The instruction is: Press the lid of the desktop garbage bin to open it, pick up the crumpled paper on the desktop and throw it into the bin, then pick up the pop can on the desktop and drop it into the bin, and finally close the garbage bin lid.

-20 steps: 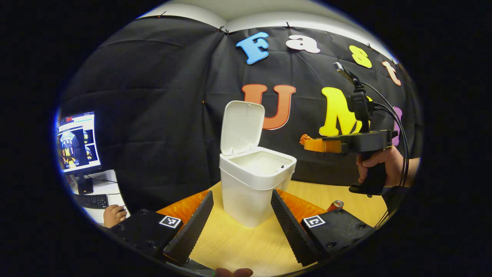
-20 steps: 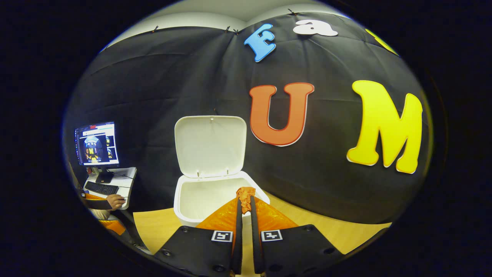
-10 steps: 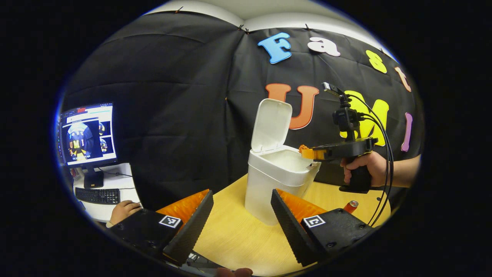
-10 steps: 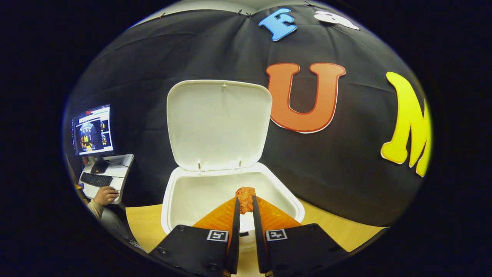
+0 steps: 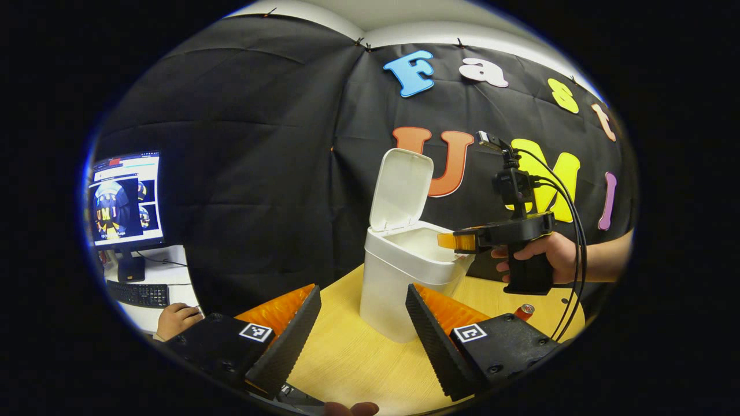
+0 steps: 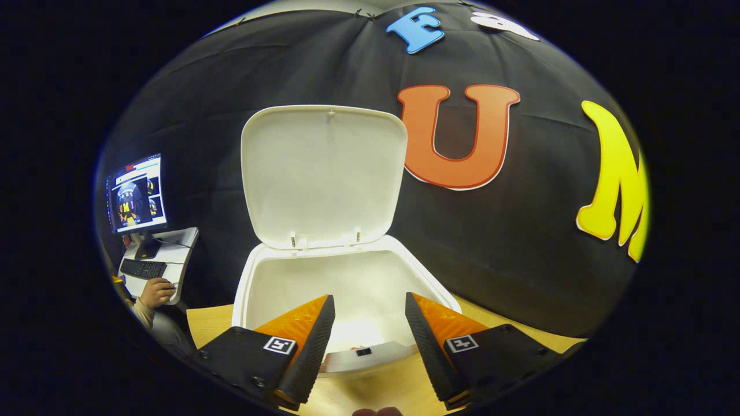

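The white garbage bin (image 5: 393, 277) stands on the wooden table (image 5: 358, 364) with its lid (image 5: 402, 188) upright. My left gripper (image 5: 363, 292) is open and empty, low in front of the bin. A hand holds my right gripper (image 5: 442, 240) level over the bin's mouth. In the right gripper view, that gripper (image 6: 370, 300) is open above the bin's hollow (image 6: 347, 283), with the raised lid (image 6: 324, 173) behind. A faint orange patch (image 6: 361, 336) lies low inside; I cannot tell if it is the paper. The red pop can (image 5: 524, 312) stands on the table to the right.
A side desk at the left carries a monitor (image 5: 124, 202) and a keyboard (image 5: 139, 293), with a person's hand (image 5: 176, 318) beside them. Cables (image 5: 572, 231) hang from the right gripper. The booth's black cloth wall stands close behind the bin.
The right gripper moved forward over the bin mouth and opened; the orange crumpled paper it held is gone from between its fingers. The left gripper stayed open and shifted slightly.
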`<action>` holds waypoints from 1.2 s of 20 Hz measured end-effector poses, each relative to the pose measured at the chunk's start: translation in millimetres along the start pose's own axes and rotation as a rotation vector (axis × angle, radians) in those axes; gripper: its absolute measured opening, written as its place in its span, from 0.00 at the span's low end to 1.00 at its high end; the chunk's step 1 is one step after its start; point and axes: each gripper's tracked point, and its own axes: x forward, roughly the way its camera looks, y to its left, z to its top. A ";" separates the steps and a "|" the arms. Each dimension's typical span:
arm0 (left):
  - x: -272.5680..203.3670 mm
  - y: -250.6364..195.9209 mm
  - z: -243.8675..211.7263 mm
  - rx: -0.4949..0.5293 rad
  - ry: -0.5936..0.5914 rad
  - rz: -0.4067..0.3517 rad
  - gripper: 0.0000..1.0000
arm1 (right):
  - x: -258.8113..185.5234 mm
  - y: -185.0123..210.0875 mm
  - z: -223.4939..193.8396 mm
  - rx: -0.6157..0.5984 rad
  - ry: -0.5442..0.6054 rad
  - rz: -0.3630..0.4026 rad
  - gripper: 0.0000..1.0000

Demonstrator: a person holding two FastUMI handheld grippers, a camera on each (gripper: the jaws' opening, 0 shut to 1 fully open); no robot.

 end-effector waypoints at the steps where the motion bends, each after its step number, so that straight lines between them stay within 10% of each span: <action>1: 1.7 -4.0 1.5 0.005 -0.003 -0.011 0.98 | -7.3 -3.0 5.0 0.008 -0.014 0.000 0.77; 11: 20.4 -101.2 5.0 0.135 -0.049 -0.236 0.98 | -160.8 -91.2 51.5 0.146 -0.265 -0.206 0.88; 24: -10.9 -283.4 -81.6 0.252 0.012 -0.617 0.98 | -391.9 -245.0 -79.2 0.210 -0.260 -0.678 0.88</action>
